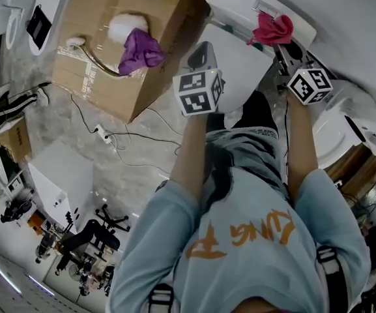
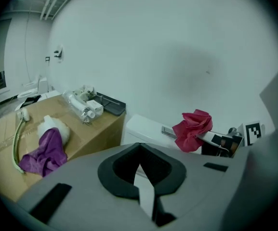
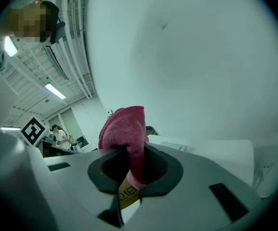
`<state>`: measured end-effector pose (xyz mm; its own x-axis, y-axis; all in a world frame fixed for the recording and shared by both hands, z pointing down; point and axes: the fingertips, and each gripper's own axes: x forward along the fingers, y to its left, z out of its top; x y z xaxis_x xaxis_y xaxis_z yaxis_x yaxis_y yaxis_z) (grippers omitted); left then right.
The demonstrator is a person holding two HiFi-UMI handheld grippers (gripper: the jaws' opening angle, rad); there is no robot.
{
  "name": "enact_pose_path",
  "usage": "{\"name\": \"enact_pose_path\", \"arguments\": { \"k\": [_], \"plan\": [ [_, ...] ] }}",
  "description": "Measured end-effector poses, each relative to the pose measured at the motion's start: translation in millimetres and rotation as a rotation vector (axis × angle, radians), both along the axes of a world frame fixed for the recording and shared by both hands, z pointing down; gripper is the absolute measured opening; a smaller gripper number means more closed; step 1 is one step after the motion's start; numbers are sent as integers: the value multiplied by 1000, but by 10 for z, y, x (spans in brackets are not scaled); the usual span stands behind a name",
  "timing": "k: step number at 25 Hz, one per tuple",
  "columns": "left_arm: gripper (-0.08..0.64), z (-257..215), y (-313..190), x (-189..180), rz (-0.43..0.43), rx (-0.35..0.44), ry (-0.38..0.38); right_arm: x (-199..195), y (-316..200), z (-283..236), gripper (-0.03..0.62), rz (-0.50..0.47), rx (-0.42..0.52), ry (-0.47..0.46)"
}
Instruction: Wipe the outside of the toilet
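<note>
The white ceramic toilet [image 1: 236,60] stands at the top middle of the head view with its lid down, and its tank [image 1: 240,2] is set against the pale wall behind. Just to its left stands a large brown cardboard box [image 1: 103,57]. A crumpled purple cloth [image 1: 140,51] lies on the box top, touching a white fluffy bundle [image 1: 126,25]. The left tongs [image 1: 204,52] hang over the closed toilet lid. In the left gripper view these tongs [image 2: 139,170] have their jaws together with nothing between them and point toward the tank [image 2: 146,128]. Further right, the right tongs [image 1: 280,44] reach to the right end of the tank top. They are clamped on a crimson-pink microfibre cloth [image 1: 272,29], which bunches up over that end. In the right gripper view the cloth [image 3: 124,129] fills the gap of these tongs [image 3: 131,170], with the white tank [image 3: 216,153] just beyond. Whether the cloth presses on the tank cannot be told.
</note>
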<state>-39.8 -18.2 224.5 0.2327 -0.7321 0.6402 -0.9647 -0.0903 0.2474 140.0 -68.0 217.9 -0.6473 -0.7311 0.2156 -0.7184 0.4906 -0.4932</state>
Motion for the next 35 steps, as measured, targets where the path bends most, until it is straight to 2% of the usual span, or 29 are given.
{"name": "enact_pose_path", "arguments": {
  "k": [5, 11, 18, 23, 28, 31, 35],
  "plan": [
    [17, 228, 48, -513, 46, 26, 11, -704, 160, 174, 64, -1, 11, -14],
    [17, 574, 52, -823, 48, 37, 61, -1162, 261, 525, 63, 45, -28, -54],
    [17, 1111, 34, -890, 81, 43, 89, -1569, 121, 903, 64, 30, -13, -46],
    [17, 1362, -122, -972, 70, 52, 135, -1853, -103, 1128, 63, -36, 26, 22],
    [17, 1532, -226, -1057, 48, 63, 131, -1959, -362, 1321, 64, -12, 45, 56],
    [17, 1676, -197, -1088, 23, 36, 136, -2079, -500, 1435, 63, -10, 45, 87],
    [17, 1817, -222, -1058, 40, 20, 119, -2166, -650, 1564, 63, 21, 42, 84]
  ]
}}
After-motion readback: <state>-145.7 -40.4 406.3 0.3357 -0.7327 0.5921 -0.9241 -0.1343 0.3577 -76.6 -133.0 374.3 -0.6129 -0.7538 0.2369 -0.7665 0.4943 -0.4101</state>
